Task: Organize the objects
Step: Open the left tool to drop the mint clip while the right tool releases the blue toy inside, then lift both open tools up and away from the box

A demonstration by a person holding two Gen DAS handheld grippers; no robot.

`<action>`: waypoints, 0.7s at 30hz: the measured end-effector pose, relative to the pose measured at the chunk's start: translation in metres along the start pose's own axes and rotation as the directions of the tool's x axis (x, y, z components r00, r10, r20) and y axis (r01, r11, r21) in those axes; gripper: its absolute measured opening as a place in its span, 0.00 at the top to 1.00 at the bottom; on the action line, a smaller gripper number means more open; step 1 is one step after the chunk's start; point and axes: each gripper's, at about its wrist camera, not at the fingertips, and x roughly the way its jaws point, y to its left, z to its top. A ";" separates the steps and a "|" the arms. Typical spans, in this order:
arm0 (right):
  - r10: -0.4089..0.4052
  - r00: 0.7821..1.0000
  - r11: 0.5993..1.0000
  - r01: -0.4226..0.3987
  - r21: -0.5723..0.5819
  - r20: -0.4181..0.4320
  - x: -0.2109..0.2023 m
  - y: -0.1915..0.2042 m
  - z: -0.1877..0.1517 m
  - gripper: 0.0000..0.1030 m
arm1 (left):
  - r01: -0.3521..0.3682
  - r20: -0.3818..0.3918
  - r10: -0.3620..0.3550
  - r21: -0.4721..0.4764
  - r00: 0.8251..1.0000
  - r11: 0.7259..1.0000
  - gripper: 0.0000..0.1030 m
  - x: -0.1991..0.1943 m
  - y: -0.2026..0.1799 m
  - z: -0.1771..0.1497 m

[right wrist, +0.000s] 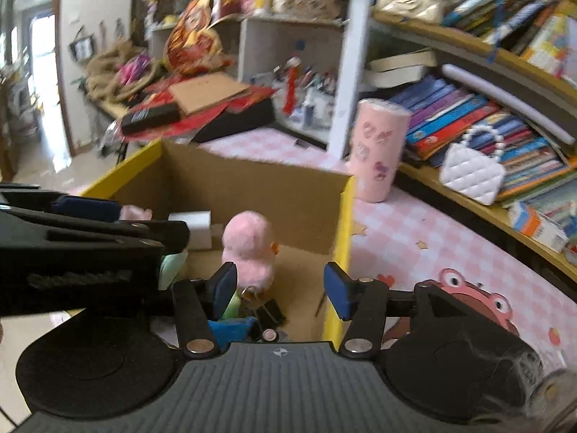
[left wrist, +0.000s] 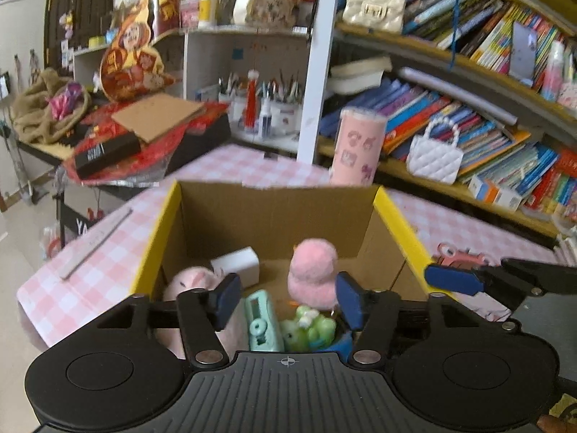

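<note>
Both the left gripper and the right gripper hover part-open and empty over the yellow-edged cardboard box on the pink-checked counter, where the pink plush duck already sits, so the next move is probably fetching another loose item.

Duck toy inside box

Black tongs with blue pads, silver screws, seemingly ribbed base.
</note>
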 end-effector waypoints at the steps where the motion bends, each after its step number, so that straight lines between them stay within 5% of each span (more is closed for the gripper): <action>1: -0.013 1.000 1.000 0.013 0.024 0.015 -0.007 -0.002 0.000 0.49 | 0.007 0.023 -0.007 0.000 1.000 1.000 0.32 -0.007 0.000 0.002; 10: -0.224 0.973 0.953 0.205 0.222 0.062 -0.075 -0.012 -0.025 0.47 | 0.059 0.144 -0.064 0.037 0.988 0.998 0.10 -0.065 -0.006 -0.007; 21: -0.398 0.908 0.831 0.418 0.367 -0.133 -0.132 0.017 -0.110 0.46 | 0.091 0.023 -0.093 0.086 0.995 0.992 0.09 -0.097 -0.005 -0.073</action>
